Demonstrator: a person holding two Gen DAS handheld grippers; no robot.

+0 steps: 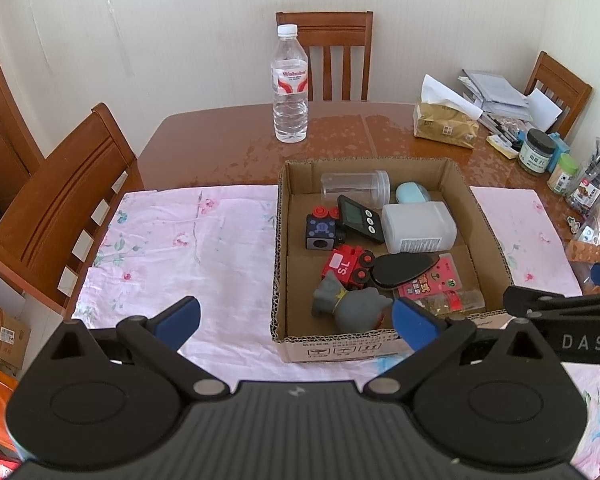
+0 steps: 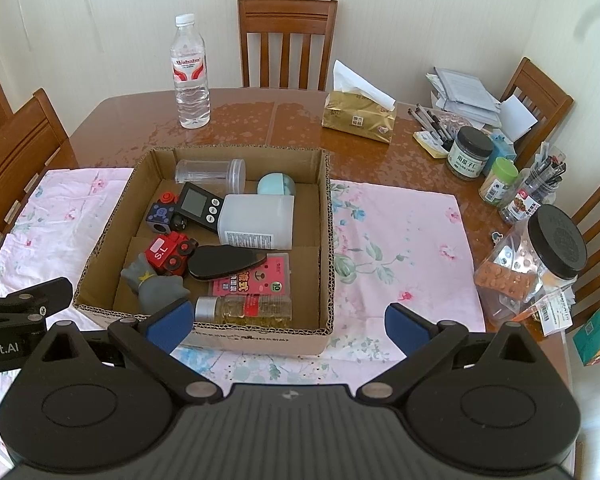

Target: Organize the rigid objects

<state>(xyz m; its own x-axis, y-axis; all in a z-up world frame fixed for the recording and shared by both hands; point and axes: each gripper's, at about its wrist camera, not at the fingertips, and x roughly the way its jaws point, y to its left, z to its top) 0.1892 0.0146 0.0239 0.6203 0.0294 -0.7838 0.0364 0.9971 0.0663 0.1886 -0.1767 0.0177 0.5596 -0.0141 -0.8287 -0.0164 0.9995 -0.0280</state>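
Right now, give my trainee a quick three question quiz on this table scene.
1. True or false: the water bottle stands inside the box.
2. What touches the red toy train on its right: A) black case B) tissue pack C) clear jar?
3. Fill in: the left gripper and right gripper are both ____.

Key: 1 false, it stands on the table beyond the box. 2 A. 3 open.

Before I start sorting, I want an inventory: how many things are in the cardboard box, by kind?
Toys: 3 (blue cube block, red train, grey figure)
Containers: 3 (clear jar, white bottle, capsule bottle)
Timer: 1
Blue round case: 1
Black oval case: 1
Pink packet: 1
Total: 10
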